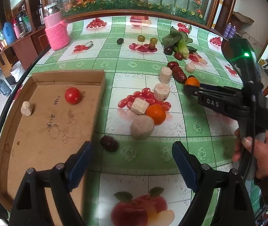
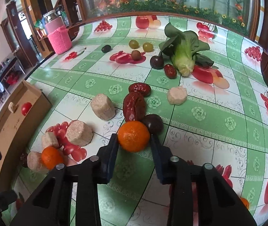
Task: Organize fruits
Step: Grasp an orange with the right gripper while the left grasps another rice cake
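Observation:
My right gripper (image 2: 134, 141) is shut on a small orange (image 2: 133, 136); it also shows in the left wrist view (image 1: 192, 82). My left gripper (image 1: 132, 150) is open and empty, near the corner of a cardboard tray (image 1: 45, 131). The tray holds a red tomato (image 1: 72, 95) and a beige block (image 1: 27, 108). A second orange (image 1: 156, 114), red dates (image 2: 135, 106), a dark date (image 1: 109, 143), dark plums (image 2: 156, 62), green grapes (image 2: 148, 47) and several beige blocks (image 2: 102, 106) lie loose on the table.
A leafy green vegetable (image 2: 184, 52) lies at the back right. A jar in a pink knitted cover (image 1: 56, 32) stands at the back left. The tablecloth (image 1: 143, 150) is green and white with printed fruit. A cabinet runs behind the table.

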